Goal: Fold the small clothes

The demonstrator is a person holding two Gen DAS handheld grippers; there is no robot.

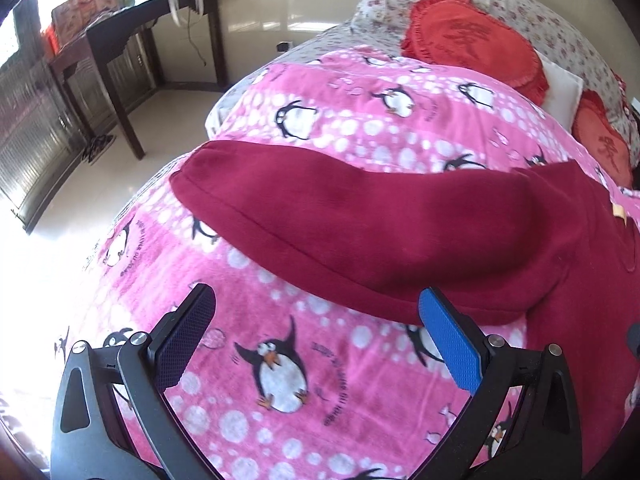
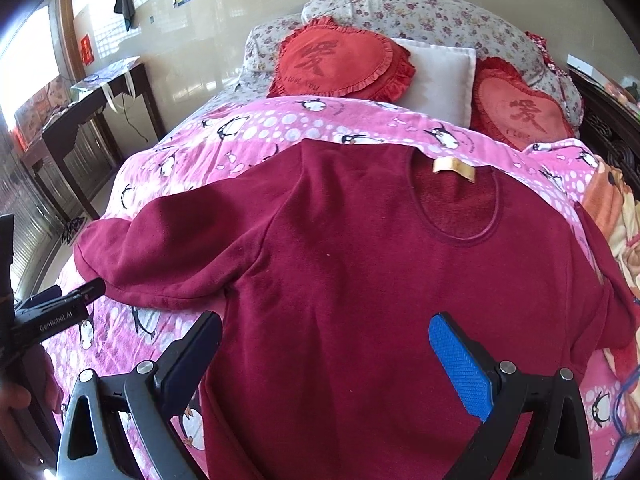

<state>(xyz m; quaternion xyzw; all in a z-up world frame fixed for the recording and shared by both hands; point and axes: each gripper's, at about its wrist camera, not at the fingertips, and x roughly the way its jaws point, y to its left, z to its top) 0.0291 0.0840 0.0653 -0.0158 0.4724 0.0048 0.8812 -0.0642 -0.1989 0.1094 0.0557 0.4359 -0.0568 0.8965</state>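
Left to right across the scene:

- Far left, against the wall: dark wooden side table (image 2: 116, 92), well apart from the bed.
- Left gripper (image 1: 316, 312): jaws spread wide, gripping nothing; hovering over the pink penguin blanket (image 1: 280, 320), just near of the sleeve hem. Right-hand blue pad (image 1: 448, 344) close to the lower sleeve edge; contact cannot be told. Same gripper seen at the left edge of the right wrist view, tip just beside the sleeve cuff.
- Left sleeve (image 1: 360, 232): stretched out to the left, lying flat on the blanket, cuff at the far-left end.
- Maroon sweatshirt (image 2: 380, 280): spread face-up at bed centre on the blanket, round neckline with tan label (image 2: 454, 168) toward the far side.
- Right gripper (image 2: 326, 340): jaws spread wide, empty; positioned above the near part of the sweatshirt body.
- Far side: two red heart cushions (image 2: 340, 60) flanking a white pillow (image 2: 436, 76), resting against floral pillows (image 2: 420, 12).
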